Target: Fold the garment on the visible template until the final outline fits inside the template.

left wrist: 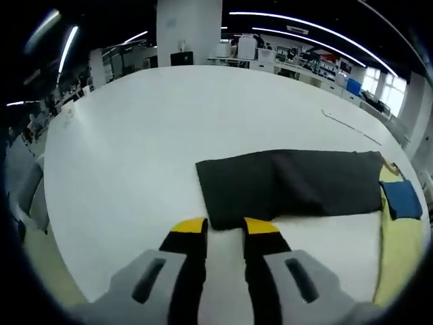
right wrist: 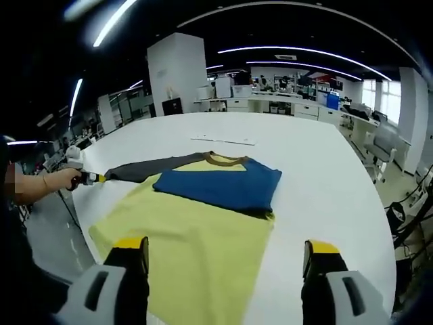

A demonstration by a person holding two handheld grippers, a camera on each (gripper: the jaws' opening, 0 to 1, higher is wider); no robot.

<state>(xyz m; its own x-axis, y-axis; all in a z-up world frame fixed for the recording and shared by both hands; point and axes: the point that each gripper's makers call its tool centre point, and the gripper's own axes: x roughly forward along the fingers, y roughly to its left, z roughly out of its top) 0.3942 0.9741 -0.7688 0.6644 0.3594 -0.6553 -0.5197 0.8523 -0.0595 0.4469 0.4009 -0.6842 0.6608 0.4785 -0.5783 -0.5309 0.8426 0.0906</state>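
Left gripper view: left gripper (left wrist: 225, 227), jaws narrowly apart, meets the grey sleeve's (left wrist: 291, 184) cuff end; sleeve runs away toward the garment (right wrist: 203, 237); right gripper (right wrist: 226, 254) gapes wide before its hem

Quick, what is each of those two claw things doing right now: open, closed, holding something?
Left gripper: closed on the end of the grey sleeve.
Right gripper: open, holding nothing, above the yellow shirt.

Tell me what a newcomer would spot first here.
The shirt on the white table: yellow body spread flat toward the right tool, with its blue sleeve folded across the chest. The dark grey sleeve stretches out sideways, its end at the tips of the left tool, which a hand holds at the table's edge.
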